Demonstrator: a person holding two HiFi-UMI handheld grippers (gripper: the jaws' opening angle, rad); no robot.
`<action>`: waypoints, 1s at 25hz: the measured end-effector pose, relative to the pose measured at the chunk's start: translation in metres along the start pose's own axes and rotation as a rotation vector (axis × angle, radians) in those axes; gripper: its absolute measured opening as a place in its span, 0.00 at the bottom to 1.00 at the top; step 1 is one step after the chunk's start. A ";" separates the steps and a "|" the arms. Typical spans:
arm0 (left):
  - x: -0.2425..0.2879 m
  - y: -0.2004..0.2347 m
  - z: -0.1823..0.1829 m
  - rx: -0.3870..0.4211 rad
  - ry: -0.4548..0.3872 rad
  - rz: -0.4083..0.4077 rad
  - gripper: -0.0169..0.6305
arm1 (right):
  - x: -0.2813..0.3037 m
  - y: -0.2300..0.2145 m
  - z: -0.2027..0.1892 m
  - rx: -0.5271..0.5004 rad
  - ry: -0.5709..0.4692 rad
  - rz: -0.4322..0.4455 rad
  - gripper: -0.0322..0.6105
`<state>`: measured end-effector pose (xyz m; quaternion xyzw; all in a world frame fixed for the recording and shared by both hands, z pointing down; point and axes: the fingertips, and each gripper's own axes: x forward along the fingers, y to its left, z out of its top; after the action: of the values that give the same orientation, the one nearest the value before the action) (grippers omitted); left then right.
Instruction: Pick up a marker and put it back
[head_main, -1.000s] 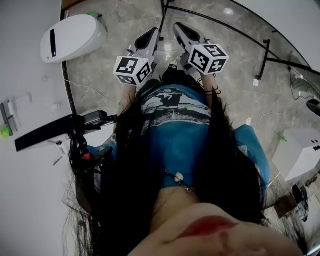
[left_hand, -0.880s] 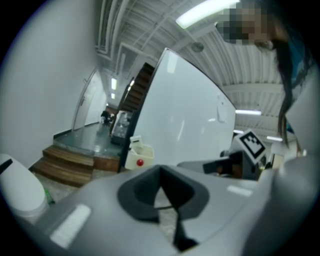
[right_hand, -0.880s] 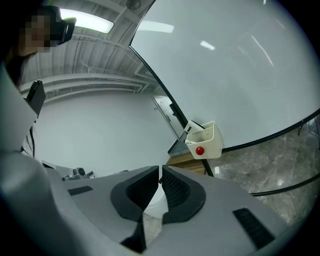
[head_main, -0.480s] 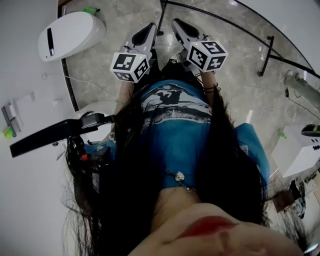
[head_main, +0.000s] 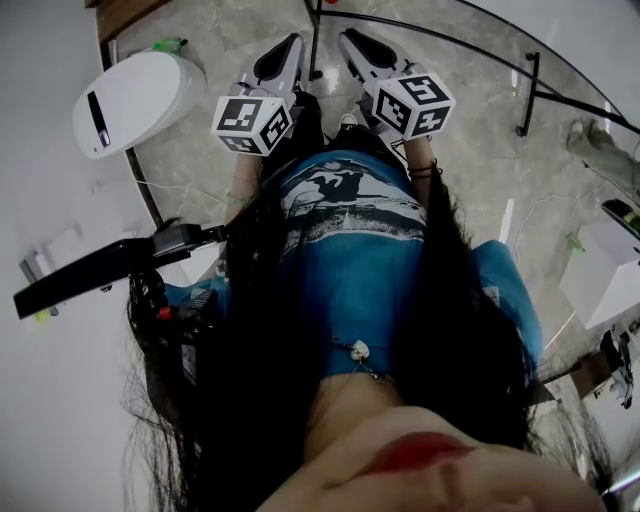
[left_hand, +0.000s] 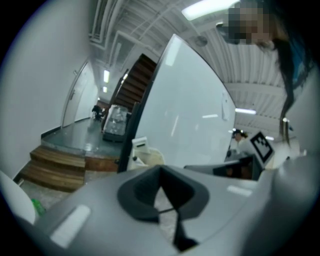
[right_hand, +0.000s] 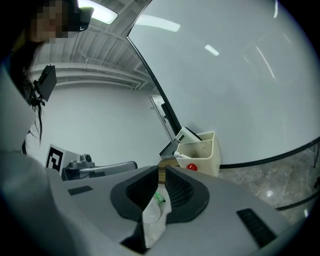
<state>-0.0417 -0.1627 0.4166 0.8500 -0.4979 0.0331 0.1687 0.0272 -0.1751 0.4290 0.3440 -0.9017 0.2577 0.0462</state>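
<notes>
Straight ahead of my right gripper (right_hand: 161, 172), slightly right of its closed, empty jaws, the cream square plastic box (right_hand: 204, 152) holds, I think, a red-ended marker (right_hand: 192, 167). My left gripper (left_hand: 161, 169), also closed, seems farther.

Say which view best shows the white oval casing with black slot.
Head view: the white oval casing shows whole, slot included. Left gripper view catches perhaps its white edge; right gripper view, nothing certain.

no legible text, label, brand, number or sign in any of three views.
</notes>
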 end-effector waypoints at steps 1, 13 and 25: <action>0.004 0.007 0.004 0.005 0.001 -0.010 0.01 | 0.009 -0.001 0.005 -0.013 0.000 -0.007 0.09; 0.034 0.104 0.037 0.005 0.004 -0.091 0.01 | 0.113 -0.007 0.029 -0.351 0.147 -0.173 0.25; 0.058 0.117 0.046 0.013 0.030 -0.194 0.01 | 0.151 -0.044 0.020 -0.467 0.315 -0.305 0.27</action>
<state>-0.1179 -0.2786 0.4159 0.8946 -0.4107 0.0323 0.1731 -0.0567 -0.3030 0.4703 0.4111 -0.8563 0.0838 0.3012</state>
